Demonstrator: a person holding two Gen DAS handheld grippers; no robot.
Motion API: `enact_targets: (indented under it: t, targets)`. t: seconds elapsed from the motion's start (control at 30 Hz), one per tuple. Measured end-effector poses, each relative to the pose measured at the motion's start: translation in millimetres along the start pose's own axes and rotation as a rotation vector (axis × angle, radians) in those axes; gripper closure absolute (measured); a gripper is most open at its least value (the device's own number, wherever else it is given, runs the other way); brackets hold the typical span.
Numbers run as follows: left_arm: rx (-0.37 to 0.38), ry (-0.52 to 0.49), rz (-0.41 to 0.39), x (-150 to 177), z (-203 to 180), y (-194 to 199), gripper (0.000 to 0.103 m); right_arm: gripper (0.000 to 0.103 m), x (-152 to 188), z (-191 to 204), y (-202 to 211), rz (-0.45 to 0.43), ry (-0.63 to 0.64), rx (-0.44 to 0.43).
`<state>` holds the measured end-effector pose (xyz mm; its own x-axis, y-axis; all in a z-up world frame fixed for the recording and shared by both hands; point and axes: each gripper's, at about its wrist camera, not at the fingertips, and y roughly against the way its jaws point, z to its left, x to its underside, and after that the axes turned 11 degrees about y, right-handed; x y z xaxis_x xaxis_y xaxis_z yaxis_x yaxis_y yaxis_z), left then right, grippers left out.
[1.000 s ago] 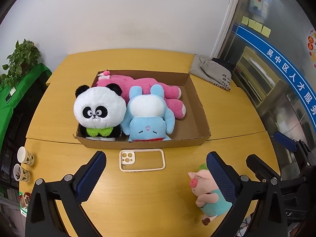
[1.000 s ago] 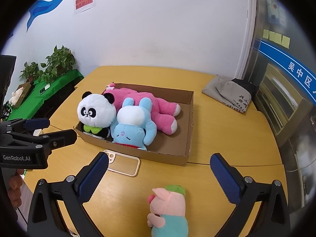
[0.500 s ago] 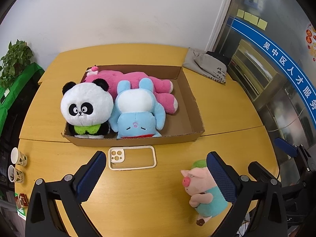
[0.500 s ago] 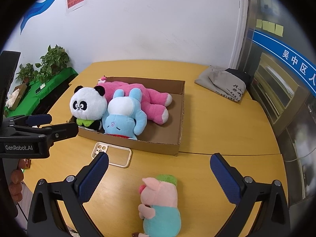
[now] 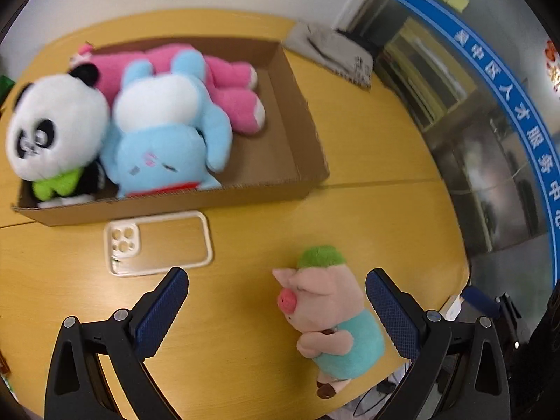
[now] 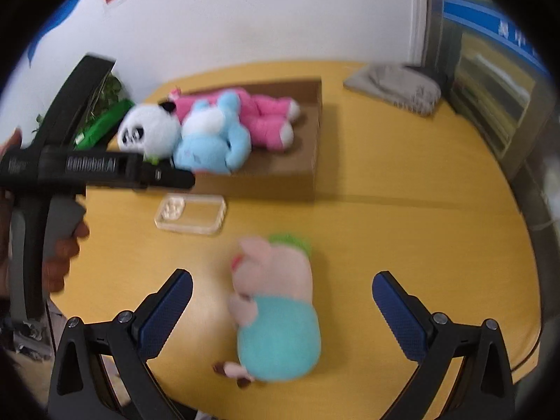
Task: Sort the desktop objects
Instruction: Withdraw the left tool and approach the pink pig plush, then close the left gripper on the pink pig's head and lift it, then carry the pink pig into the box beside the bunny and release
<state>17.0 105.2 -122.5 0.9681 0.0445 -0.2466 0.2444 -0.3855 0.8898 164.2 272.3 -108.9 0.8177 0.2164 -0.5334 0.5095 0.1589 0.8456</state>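
A pig plush (image 5: 329, 318) in a teal shirt and green cap lies on the yellow table; it also shows in the right wrist view (image 6: 276, 301). My right gripper (image 6: 281, 301) is open, its fingers on either side of the pig. My left gripper (image 5: 276, 301) is open and empty, with the pig by its right finger. A cardboard box (image 5: 297, 140) holds a panda plush (image 5: 52, 133), a blue plush (image 5: 168, 140) and a pink plush (image 5: 231, 84). A clear phone case (image 5: 157, 243) lies in front of the box.
A grey folded bag (image 5: 332, 52) lies at the table's back right. The table's curved edge (image 6: 532, 280) is close on the right. A green plant (image 6: 105, 94) stands beyond the left end. The left gripper's body (image 6: 87, 171) crosses the right wrist view.
Both grippers have moved forward and down toward the pig plush. The pig now sits between the right gripper's fingers. Nothing has been grasped.
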Motion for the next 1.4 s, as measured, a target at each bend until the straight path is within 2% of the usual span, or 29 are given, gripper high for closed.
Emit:
enact_targets:
  t: [0.2,0.4,0.47,0.5,0.53,0.6,0.63,0.67,0.7,0.73,0.77,0.83,0.93,1.0,1.1,1.23,1.3,1.4]
  targets:
    - [0.052,0.028,0.172,14.0,7.4,-70.4,0.000,0.000,40.2,-7.5,-56.4,0.129,-0.038,-0.051]
    - [0.079,0.039,0.249,24.5,11.8,-114.4,0.000,0.001,45.5,3.6,-94.6,0.194,0.013,-0.119]
    - [0.106,0.048,0.263,23.2,12.4,-125.1,0.000,0.007,45.5,11.7,-108.1,0.223,0.046,-0.130]
    - [0.125,0.050,0.273,22.4,11.8,-128.2,0.001,0.021,45.8,14.5,-114.2,0.237,0.057,-0.133]
    - [0.144,0.052,0.283,21.7,11.1,-131.3,0.003,0.023,46.8,14.6,-118.8,0.246,0.054,-0.131]
    - [0.182,0.055,0.302,20.2,9.8,-137.6,0.022,0.029,45.8,13.7,-120.4,0.249,0.046,-0.131]
    - [0.202,0.051,0.306,19.1,7.6,-136.1,0.028,0.033,45.1,13.4,-117.6,0.243,0.050,-0.128]
    - [0.222,0.046,0.310,18.0,5.3,-134.6,0.044,0.035,44.2,13.5,-114.2,0.235,0.054,-0.125]
    - [0.224,0.029,0.307,16.9,0.9,-130.6,0.056,0.037,43.1,14.2,-109.6,0.223,0.056,-0.120]
    - [0.226,0.012,0.304,15.7,-3.5,-126.6,0.056,0.039,41.5,14.8,-104.8,0.207,0.055,-0.116]
    - [0.228,-0.005,0.301,14.6,-7.9,-122.6,0.062,0.039,39.2,14.9,-99.4,0.187,0.048,-0.115]
    - [0.237,-0.023,0.271,8.4,-14.4,-106.3,0.062,0.039,29.5,16.1,-81.9,0.130,0.042,-0.099]
    - [0.297,-0.050,0.184,-11.1,-23.6,-60.3,0.063,0.039,3.0,18.3,-50.9,0.021,0.050,-0.071]
    - [0.316,-0.108,0.093,-33.8,-34.5,-19.2,0.063,0.039,-23.8,19.4,-33.3,-0.059,0.075,-0.050]
    - [0.343,-0.142,-0.014,-78.3,-39.0,21.1,0.063,0.039,-81.2,21.1,-18.5,-0.187,0.140,-0.010]
    - [0.317,-0.193,-0.117,-144.1,-40.3,41.6,0.063,0.039,-146.5,15.7,-45.3,-0.252,0.218,0.030]
    - [0.289,-0.189,-0.127,-178.5,-33.1,27.0,0.063,0.039,-172.2,12.0,-72.2,-0.249,0.234,0.044]
    - [0.250,-0.169,-0.117,-209.1,-22.0,-4.7,0.063,0.039,-191.0,9.6,-113.6,-0.224,0.235,0.059]
